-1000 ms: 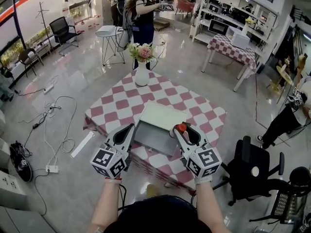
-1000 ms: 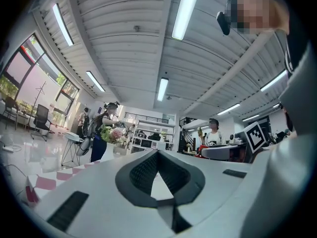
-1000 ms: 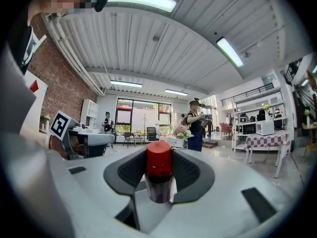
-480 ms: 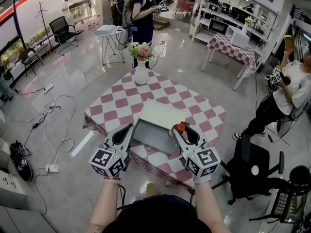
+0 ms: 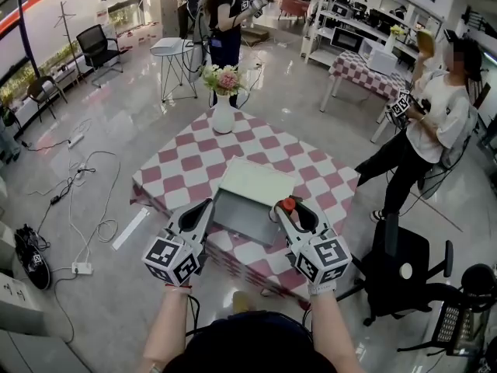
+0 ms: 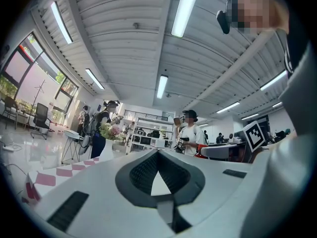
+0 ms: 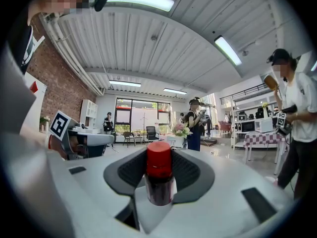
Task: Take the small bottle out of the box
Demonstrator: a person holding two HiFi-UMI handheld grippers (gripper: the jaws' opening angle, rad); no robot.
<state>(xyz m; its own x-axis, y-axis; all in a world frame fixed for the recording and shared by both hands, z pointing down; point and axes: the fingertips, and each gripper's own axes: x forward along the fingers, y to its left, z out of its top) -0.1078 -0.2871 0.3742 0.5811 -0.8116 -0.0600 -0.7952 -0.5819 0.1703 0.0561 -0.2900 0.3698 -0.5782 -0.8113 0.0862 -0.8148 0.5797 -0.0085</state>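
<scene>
So basically I'd call this one pretty much done. My right gripper (image 5: 289, 210) is clamped shut on the small bottle (image 7: 159, 175), the dark one with the red cap. The jaws pinch it round the body just under the cap, so it stands upright between them. From the head view the bottle is up in the air over the right side of the box (image 5: 233, 222), not down inside it anymore, and the box looks empty as far as I can see into it. The box sits open near the front edge of the table (image 5: 194, 162), its lid flipped back toward the middle. My left gripper (image 5: 203, 207) hangs just beside the box's left side with its jaws closed together and nothing in them, not touching the box as far as I can tell. The only thing left, I reckon, is carrying the bottle clear of the box and maybe parking it on the checkered cloth.
</scene>
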